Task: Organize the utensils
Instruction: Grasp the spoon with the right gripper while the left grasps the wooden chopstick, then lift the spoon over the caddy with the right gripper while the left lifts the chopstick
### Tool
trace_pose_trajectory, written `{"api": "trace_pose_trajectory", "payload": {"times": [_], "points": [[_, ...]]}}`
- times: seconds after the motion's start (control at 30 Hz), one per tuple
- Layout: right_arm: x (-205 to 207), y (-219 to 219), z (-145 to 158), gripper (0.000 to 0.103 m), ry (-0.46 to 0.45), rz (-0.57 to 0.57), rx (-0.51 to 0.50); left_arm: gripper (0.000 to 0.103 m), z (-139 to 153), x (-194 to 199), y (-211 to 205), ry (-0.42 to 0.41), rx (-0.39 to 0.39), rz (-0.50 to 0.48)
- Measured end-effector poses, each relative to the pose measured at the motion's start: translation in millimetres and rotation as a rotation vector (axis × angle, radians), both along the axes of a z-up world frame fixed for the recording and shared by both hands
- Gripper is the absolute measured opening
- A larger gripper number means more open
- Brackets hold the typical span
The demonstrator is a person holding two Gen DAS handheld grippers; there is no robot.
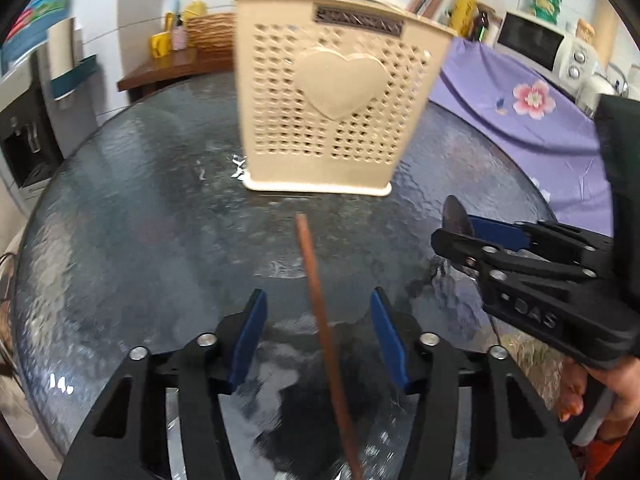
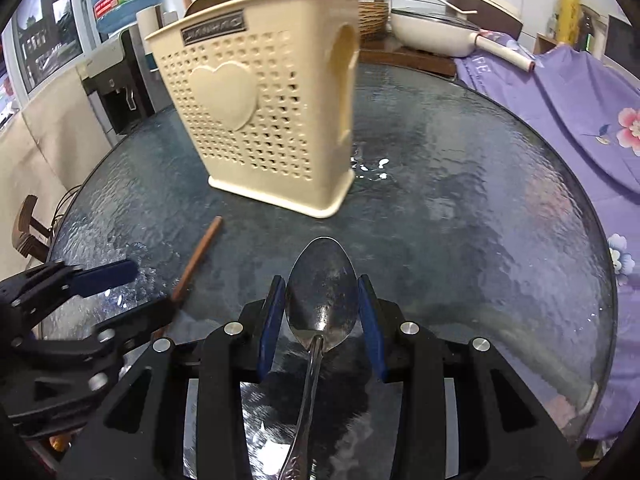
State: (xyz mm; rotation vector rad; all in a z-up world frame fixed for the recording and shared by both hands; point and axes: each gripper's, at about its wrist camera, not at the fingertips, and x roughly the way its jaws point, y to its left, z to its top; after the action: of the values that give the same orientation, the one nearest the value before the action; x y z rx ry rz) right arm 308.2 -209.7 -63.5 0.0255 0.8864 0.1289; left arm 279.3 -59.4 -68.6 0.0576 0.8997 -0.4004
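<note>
A beige perforated utensil holder [image 1: 320, 112] [image 2: 260, 120] with a heart on its front stands on the round glass table [image 1: 140, 208] [image 2: 460, 208]. Several handles stick out of its top. A brown chopstick [image 1: 316, 304] [image 2: 198, 254] lies on the glass in front of it. My left gripper [image 1: 320, 332] [image 2: 148, 292] is open and straddles the chopstick, with its blue pads clear of the stick on both sides. My right gripper [image 2: 322, 312] [image 1: 456, 236] is shut on a metal spoon [image 2: 322, 288] [image 1: 454, 216], with the pads against the bowl's edges and the handle running back toward the camera.
A purple floral cloth [image 1: 520, 100] [image 2: 568, 112] covers a surface right of the table. A microwave [image 1: 532, 40] and a white pan [image 2: 432, 32] stand beyond it. A water dispenser [image 2: 116, 80] stands left of the table, and a wicker basket [image 1: 208, 32] sits on a wooden shelf behind.
</note>
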Motion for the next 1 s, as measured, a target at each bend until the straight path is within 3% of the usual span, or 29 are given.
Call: {"api": "trace_pose_trajectory", "payload": {"times": [0.17,0.37,0.77,1.0], "points": [[-4.6,-6.9,2.6,0.037,-0.005,-0.001,0.010,0.024,-11.5,10.5,-13.2,0.032,0.049,0.004],[-7.1,-7.2,1.9,0.037,-0.006,0.008,0.024,0.008,-14.5,15.6,-14.0,0.011,0.080,0.042],[-6.5,-4.7,4.2,0.037,-0.020,0.037,0.051,0.007,-11.6,25.8,-11.1,0.007,0.035,0.065],[-14.5,-12.4,27.6,0.037,-0.099,0.064,0.108,0.007,27.3,7.9,1.2,-0.091,-0.050,0.064]]}}
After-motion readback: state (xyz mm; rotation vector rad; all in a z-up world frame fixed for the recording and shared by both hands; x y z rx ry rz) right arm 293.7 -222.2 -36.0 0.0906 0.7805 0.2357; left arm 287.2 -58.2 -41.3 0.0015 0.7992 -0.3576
